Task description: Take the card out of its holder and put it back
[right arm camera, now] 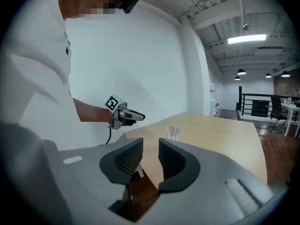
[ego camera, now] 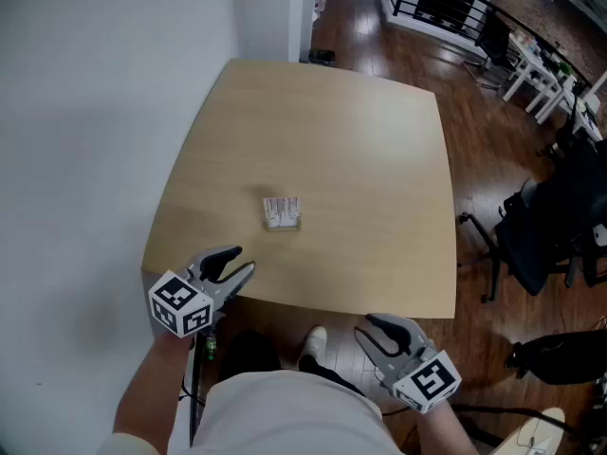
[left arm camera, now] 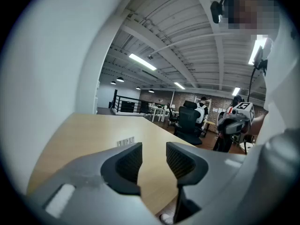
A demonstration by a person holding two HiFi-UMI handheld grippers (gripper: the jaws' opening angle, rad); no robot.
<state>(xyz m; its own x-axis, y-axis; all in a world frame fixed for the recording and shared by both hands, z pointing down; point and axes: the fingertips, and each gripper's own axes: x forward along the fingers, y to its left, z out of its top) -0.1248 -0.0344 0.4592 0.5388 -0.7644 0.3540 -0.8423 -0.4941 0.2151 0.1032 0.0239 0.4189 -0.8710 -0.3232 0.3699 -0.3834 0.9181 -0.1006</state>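
I see the card holder [ego camera: 282, 213] near the middle of the table [ego camera: 379, 140], showing a white striped face. I cannot tell the card apart from it. My left gripper [ego camera: 243, 260] hovers over the near left corner, jaws apart and empty, short of the holder. My right gripper [ego camera: 368, 327] hangs just off the near edge, jaws parted a little, holding nothing.

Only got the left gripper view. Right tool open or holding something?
Observer: The right tool is open, with nothing between its jaws.
Operator: Is it over the table?
Observer: No. The head view shows it just short of the table, at its near edge.
Operator: Where's the card holder on the table?
Observer: The card holder sits around the middle, a bit closer to the near edge, untouched.
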